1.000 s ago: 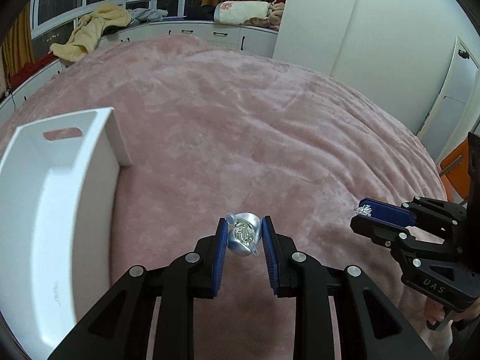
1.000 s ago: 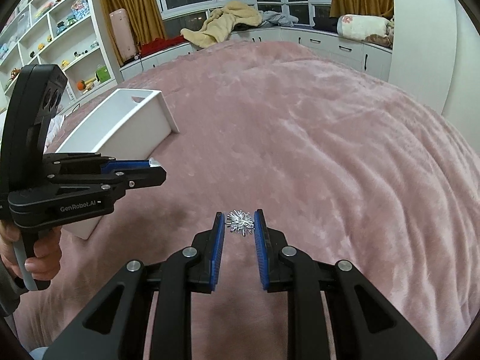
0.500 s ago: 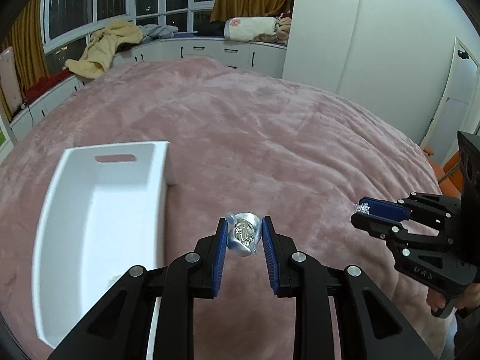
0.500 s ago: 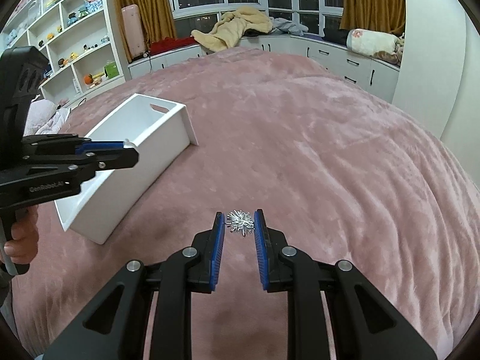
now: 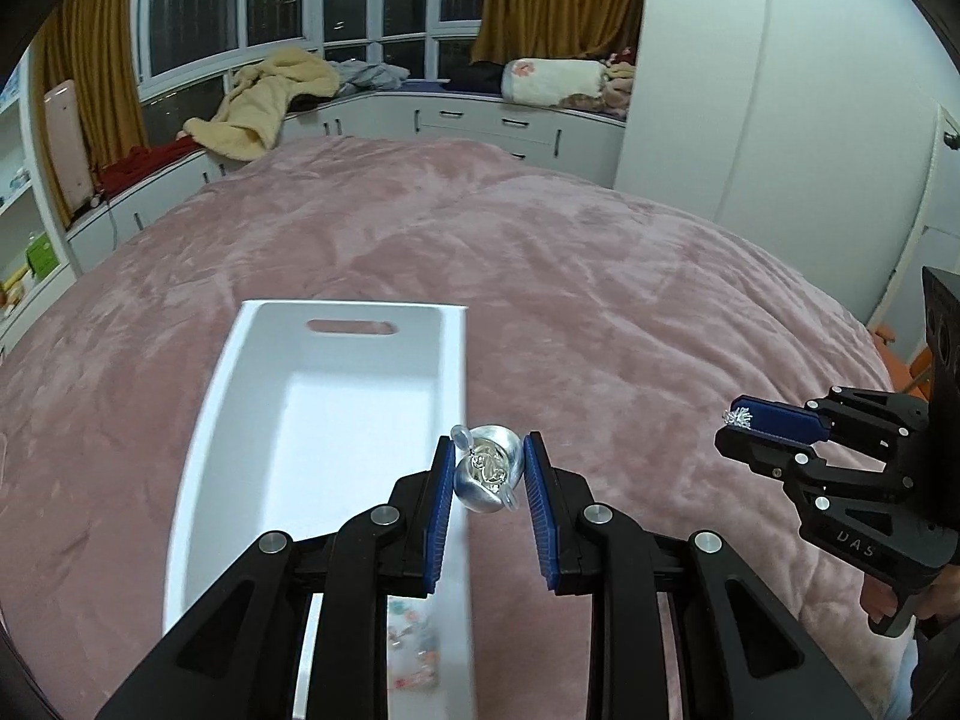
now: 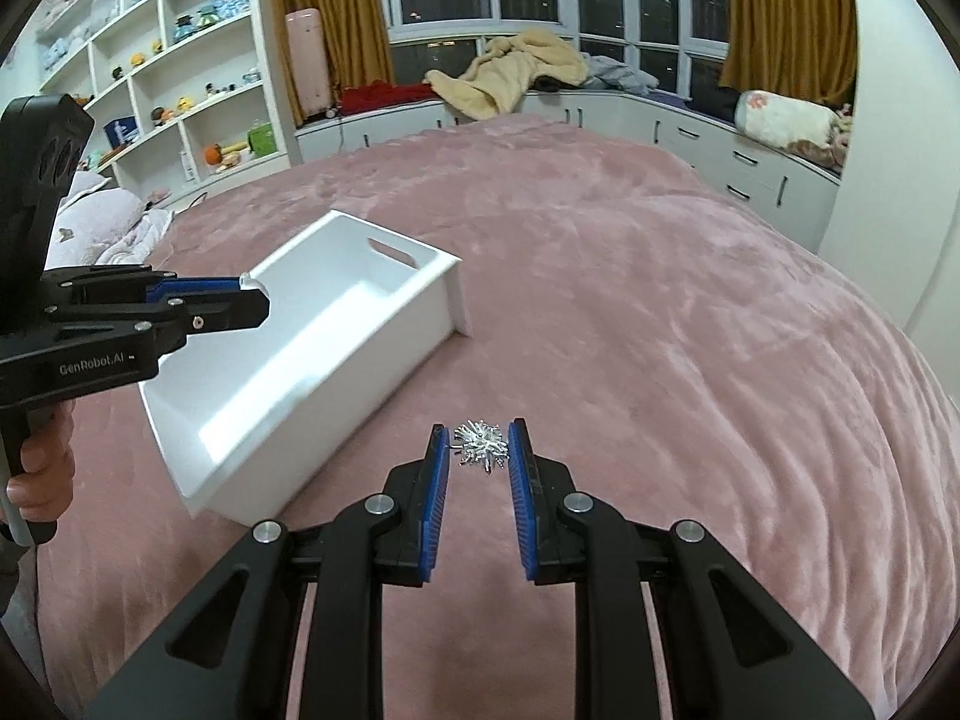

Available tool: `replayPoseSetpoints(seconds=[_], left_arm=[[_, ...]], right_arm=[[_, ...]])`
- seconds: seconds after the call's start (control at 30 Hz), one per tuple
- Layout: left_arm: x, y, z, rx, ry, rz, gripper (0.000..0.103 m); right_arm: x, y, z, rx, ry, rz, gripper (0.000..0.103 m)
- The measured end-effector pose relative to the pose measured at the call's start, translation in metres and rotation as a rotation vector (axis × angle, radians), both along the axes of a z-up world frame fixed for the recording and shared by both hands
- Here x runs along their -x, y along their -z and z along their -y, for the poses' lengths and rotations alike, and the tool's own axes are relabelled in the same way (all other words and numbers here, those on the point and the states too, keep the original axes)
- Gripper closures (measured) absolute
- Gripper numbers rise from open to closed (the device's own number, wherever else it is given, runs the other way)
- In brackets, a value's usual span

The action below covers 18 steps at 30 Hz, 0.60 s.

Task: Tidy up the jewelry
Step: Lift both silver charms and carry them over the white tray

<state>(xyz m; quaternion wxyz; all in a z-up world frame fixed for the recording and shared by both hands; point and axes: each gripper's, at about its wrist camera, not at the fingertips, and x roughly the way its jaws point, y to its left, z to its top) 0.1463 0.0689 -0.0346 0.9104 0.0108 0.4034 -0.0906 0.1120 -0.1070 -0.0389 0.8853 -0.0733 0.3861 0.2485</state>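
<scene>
Holding a round silver jewelry piece (image 5: 487, 475) between the blue pads of our left gripper (image 5: 487, 480), we have the jaws clamped on it from both sides, in the air at the right wall of the white bin (image 5: 336, 360). Its shiny domed body carries a small loop at the top and ornate metalwork at the centre. Our right gripper (image 6: 479, 456) is likewise closed on a spiky silver brooch (image 6: 480, 447), a burst of thin metal sprigs pinched between its pads above the pink blanket (image 6: 660, 330). From the left wrist view, that same brooch (image 5: 738, 417) shows as a small sparkle at the tip of the right gripper (image 5: 741, 426), well apart from the bin. The bin is a long open box with a slot handle cut in its far end wall, resting on the blanket that covers the bed. Some small colourful bits lie blurred at its near end (image 5: 414, 648); we cannot tell what they are. Beyond the bed, a yellow robe (image 6: 516, 72) is heaped on the window bench, and white shelves (image 6: 168, 90) with toys line the left wall.
</scene>
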Motion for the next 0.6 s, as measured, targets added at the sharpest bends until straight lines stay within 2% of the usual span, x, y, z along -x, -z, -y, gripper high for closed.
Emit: replayPoseSetpoints(seconds=[0.27, 0.6], left_arm=[[0.01, 0.001, -0.053, -0.012, -0.084, -0.01, 0.075], [0.013, 0.022, -0.105, -0.006, -0.167, -0.062, 0.075]], right_arm=[[-0.009, -0.003, -0.059, -0.003, -0.091, 0.004, 0.082], [-0.012, 0.008, -0.129, -0.007, -0.214, -0.004, 0.082]])
